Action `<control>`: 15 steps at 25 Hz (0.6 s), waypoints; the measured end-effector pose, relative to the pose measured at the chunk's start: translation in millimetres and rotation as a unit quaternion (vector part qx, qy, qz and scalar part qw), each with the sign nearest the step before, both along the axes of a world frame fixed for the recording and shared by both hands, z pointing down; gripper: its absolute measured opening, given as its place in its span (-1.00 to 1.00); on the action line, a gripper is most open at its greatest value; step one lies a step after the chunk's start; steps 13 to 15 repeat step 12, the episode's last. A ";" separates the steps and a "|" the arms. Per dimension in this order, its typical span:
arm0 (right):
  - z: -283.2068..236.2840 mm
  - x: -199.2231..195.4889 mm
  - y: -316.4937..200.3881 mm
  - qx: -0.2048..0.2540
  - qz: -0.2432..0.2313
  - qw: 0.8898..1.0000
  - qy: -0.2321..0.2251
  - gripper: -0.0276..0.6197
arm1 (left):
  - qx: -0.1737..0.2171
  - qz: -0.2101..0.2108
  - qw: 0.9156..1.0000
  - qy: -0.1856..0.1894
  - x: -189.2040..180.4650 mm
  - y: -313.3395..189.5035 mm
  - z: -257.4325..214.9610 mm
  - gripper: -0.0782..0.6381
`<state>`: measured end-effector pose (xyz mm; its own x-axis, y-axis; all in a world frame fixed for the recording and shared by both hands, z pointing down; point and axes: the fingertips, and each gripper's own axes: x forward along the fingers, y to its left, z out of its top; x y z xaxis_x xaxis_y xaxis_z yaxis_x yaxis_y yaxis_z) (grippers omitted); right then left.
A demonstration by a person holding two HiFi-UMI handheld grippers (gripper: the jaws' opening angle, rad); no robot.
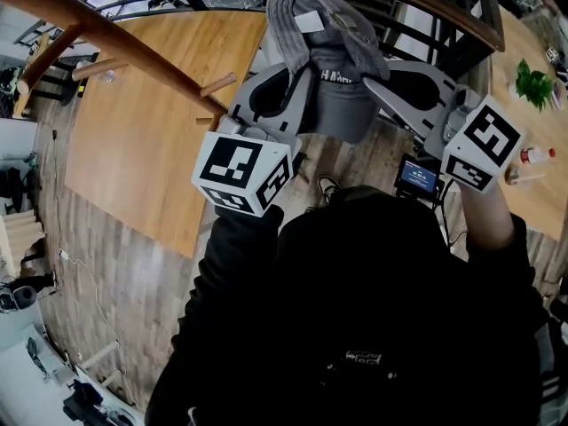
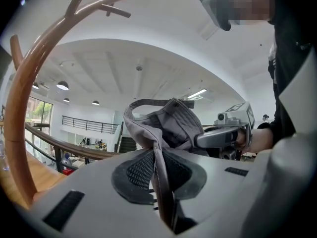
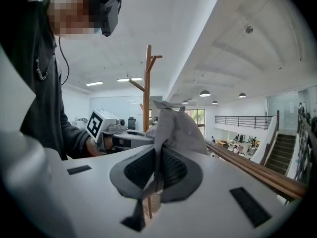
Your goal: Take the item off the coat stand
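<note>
One gray cap [image 1: 342,78] is the thing I have to get, and I think it is off the coat stand [image 1: 115,38] now. No peg goes into it in any view. It hangs in the air in front of my chest, between my two grippers. The stand's brown wooden arms are close by on my left and do not touch it. So the main job looks done to me. What may be left is to carry the cap clear of the pegs without a snag.

The cap is soft and floppy. It is squashed and folded, not round like on a head. A small white tag shows on it, and a strap makes a loop along one edge.

My left gripper [image 1: 300,78] is pinched tight on a fold of the cloth at one side. My right gripper [image 1: 377,82] is pinched on the cloth at the other side. Far below are a wooden table [image 1: 151,131] and the floor [image 1: 115,264].
</note>
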<state>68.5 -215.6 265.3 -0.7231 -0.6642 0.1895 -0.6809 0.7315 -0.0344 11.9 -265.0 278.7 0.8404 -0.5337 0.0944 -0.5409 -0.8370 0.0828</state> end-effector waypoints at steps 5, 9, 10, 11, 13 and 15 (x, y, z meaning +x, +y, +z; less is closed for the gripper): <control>-15.0 2.8 10.3 0.004 0.001 1.000 0.005 -0.82 | -0.003 -0.002 1.000 0.005 0.8 11.8 -13.4 -0.69; -40.3 -15.2 27.8 0.009 0.004 1.000 0.008 -0.82 | 0.000 -0.002 1.000 0.010 -19.4 32.1 -37.0 -0.69; -45.6 -20.2 31.3 0.010 0.004 1.000 0.009 -0.82 | 0.002 -0.003 1.000 0.011 -24.3 35.8 -42.4 -0.69; -50.0 -25.0 34.2 0.011 0.003 1.000 0.010 -0.82 | 0.003 -0.003 1.000 0.012 -29.0 38.7 -47.1 -0.69; -54.0 -29.6 36.9 0.013 0.002 1.000 0.011 -0.82 | 0.004 -0.004 1.000 0.012 -33.6 41.3 -51.4 -0.69; -54.0 -29.6 36.9 0.013 0.002 1.000 0.011 -0.82 | 0.004 -0.004 1.000 0.012 -33.6 41.3 -51.4 -0.69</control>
